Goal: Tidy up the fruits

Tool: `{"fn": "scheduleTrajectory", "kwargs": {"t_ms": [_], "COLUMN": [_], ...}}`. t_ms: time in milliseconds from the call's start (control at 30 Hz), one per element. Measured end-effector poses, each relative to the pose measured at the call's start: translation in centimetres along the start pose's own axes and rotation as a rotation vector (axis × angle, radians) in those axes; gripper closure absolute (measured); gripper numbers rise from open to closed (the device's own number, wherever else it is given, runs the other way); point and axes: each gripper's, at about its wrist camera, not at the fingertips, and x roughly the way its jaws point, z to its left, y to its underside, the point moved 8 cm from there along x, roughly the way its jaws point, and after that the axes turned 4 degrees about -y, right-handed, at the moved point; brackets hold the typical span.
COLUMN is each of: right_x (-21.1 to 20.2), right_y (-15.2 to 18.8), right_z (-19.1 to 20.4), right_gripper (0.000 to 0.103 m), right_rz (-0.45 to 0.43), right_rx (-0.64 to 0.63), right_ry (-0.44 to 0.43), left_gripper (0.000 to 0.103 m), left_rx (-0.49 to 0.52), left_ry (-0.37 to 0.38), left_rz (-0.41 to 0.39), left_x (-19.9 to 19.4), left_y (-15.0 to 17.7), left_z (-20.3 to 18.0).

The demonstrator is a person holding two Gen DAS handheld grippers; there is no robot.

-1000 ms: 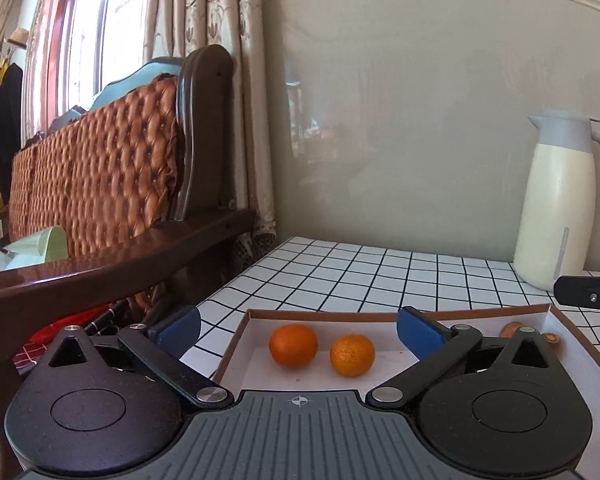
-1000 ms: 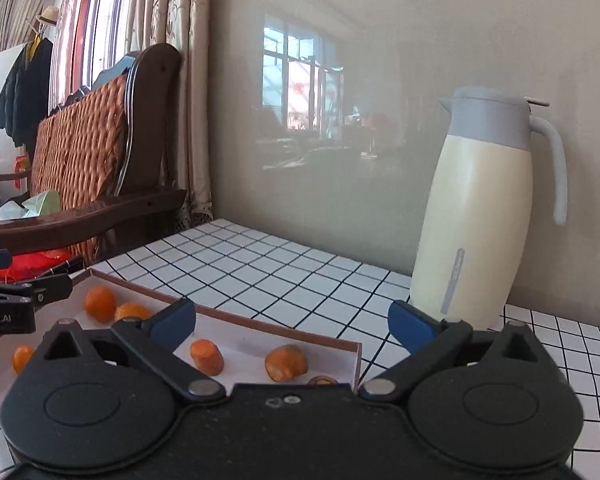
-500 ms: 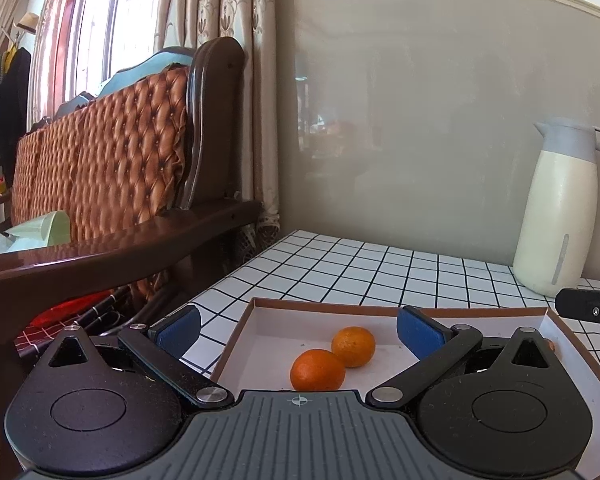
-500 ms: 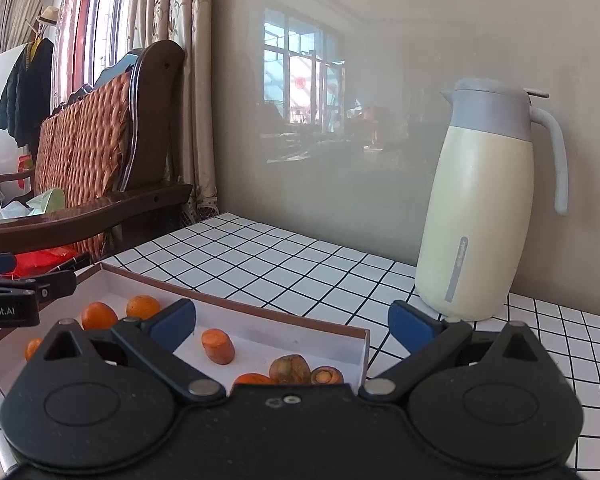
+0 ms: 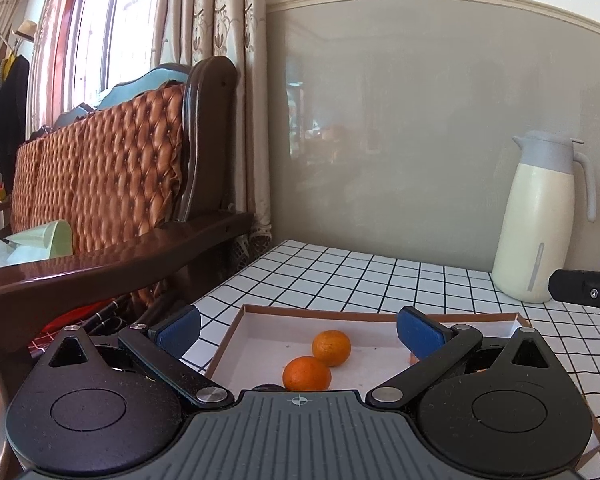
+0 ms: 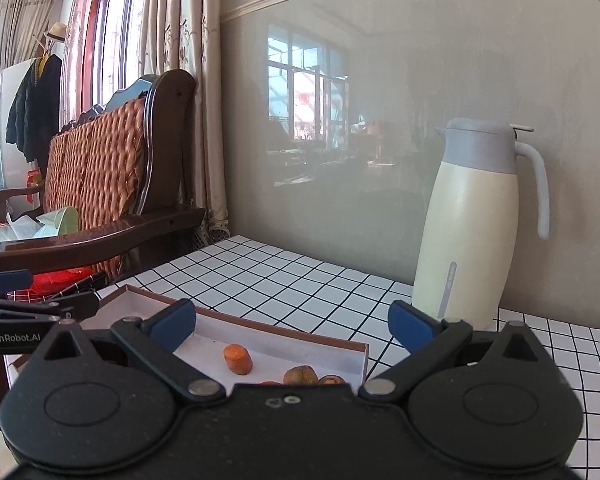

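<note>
- The left tongs point(image 5: 298, 330) stand wide open and grip nothing; their blue pads point(image 5: 179, 330) hang over the near part of a shallow cardboard tray point(image 5: 324, 312).
- The tray has a brown rim and a white floor and lies on a table point(image 5: 340, 276) covered in a white cloth with a black grid.
- Two mandarins sit in the tray between the left pads: the nearer mandarin point(image 5: 307, 373) at 6 o'clock of the view, the farther mandarin point(image 5: 331, 347) just beyond it toward 1 o'clock, the two touching or nearly so.
- The right tongs point(image 6: 292, 330) are likewise spread open and empty, poised over the tray's right end.
- Below them lie a carrot chunk point(image 6: 238, 358) and, toward 4 o'clock of it, a brownish fruit piece point(image 6: 300, 375) with another small piece point(image 6: 332, 380) beside it, partly hidden by the tool body.
- A cream thermos jug point(image 6: 476, 224) with a grey lid and handle stands on the table at 2 o'clock, near the wall.
- A tufted brown sofa point(image 5: 100, 168) with a dark wooden frame stands at 9 o'clock, beside the table.
</note>
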Motion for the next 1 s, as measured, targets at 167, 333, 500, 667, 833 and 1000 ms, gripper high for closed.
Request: {"fn": "scheduleTrajectory", "kwargs": {"t_ms": [167,333,500,667,833,1000], "right_x": [-4.9,-11.7,-18.5,-23.3,-25.6,-26.5], "right_y": [-0.6,-1.0,-0.7,0.7,3.3,6.2], "right_z": [1.0,2.5,4.0,4.2,2.9,1.0], "right_gripper": [0.006,0.006,0.006,0.006,0.006,0.006], "right_rz": [-0.026,-0.059,-0.085,-0.096,-0.09,-0.094], "right_rx": [-0.016,-0.038,-0.058,-0.068,-0.058,-0.033], "right_ry": [0.007,0.021,0.043,0.075,0.132,0.155], "left_gripper": [0.0,0.0,0.0,0.0,0.0,0.0], "left_rx": [-0.026,-0.039,-0.059,-0.031,-0.027,-0.025], "left_ry": [0.022,0.072,0.1,0.1,0.157,0.138], "left_rz": [-0.016,-0.026,-0.02,-0.034,-0.087,-0.087], "left_x": [-5.5,-12.2,-18.4,-22.9,-26.0,-25.9], "left_y": [-0.6,-0.3,0.8,2.8,5.0,7.5], "left_z": [0.1,0.7,1.7,2.4,1.9,1.2]}}
